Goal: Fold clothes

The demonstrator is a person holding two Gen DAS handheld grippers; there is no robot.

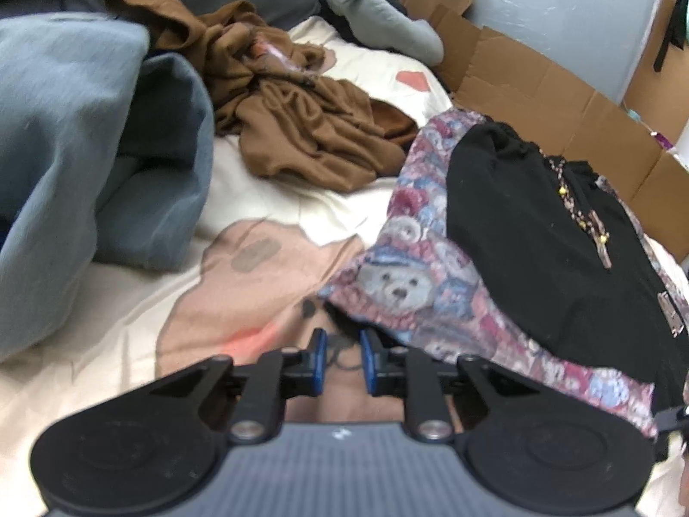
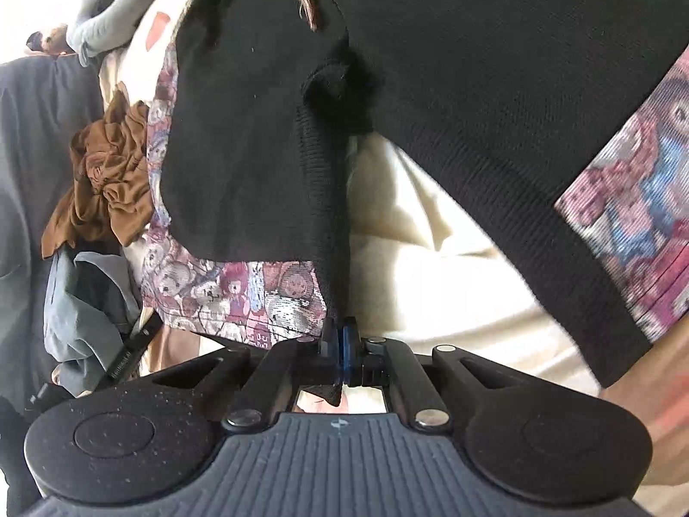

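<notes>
The black top (image 1: 538,232) lies on a bear-print cloth (image 1: 413,284) on the bed (image 1: 267,198). It looks soft, limp knit, likely best held at hems. The right hand-held gripper (image 2: 342,344) is clamped on its ribbed edge, lifting it. The left hand-held gripper (image 1: 343,359) hovers low over the bed, fingers parted, empty.

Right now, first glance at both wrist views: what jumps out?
The black knit garment with a beaded braided cord fills the right wrist view, its edge pinched in the shut right gripper. It lies over a teddy-bear-print fabric on the cream bed cover. In the left wrist view, the open left gripper hovers near the print's edge, with a crumpled brown garment heaped further back.
</notes>
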